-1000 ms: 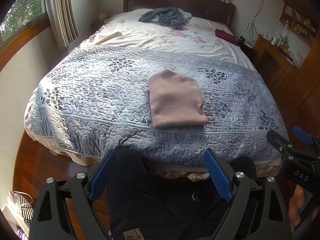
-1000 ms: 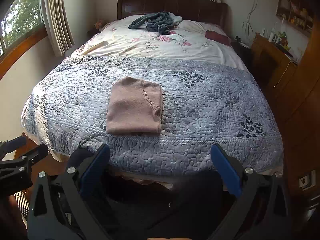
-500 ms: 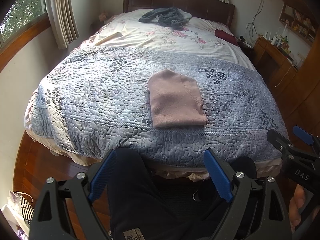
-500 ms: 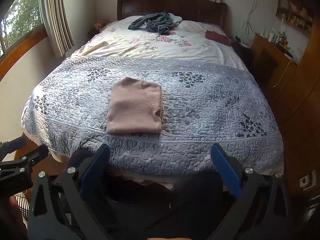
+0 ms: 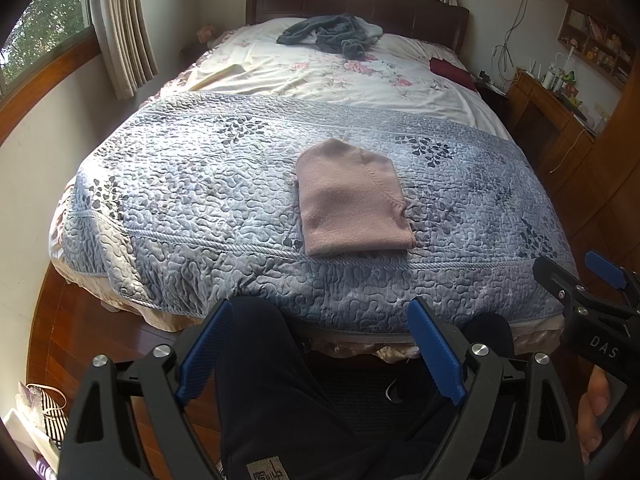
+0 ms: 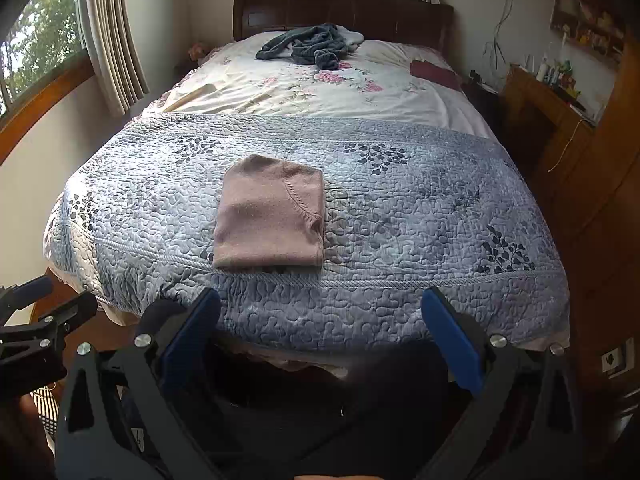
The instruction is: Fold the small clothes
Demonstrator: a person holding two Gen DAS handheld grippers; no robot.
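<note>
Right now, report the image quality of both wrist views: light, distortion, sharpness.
Left wrist view: daylight from the window, strong fisheye bending with dark corners, pink folded garment sharp, left gripper open and close to the lens. Right wrist view: same bending, garment sharp, shelf at the right edge soft and dim, right gripper open, its lower frame in shadow.

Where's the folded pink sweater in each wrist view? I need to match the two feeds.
Left wrist: the folded pink sweater lies just right of centre on the blue quilt, above the open left gripper.
Right wrist: the sweater lies left of centre, above the left finger of the open right gripper.
Shared landmark: the grey clothes pile by the headboard.
</note>
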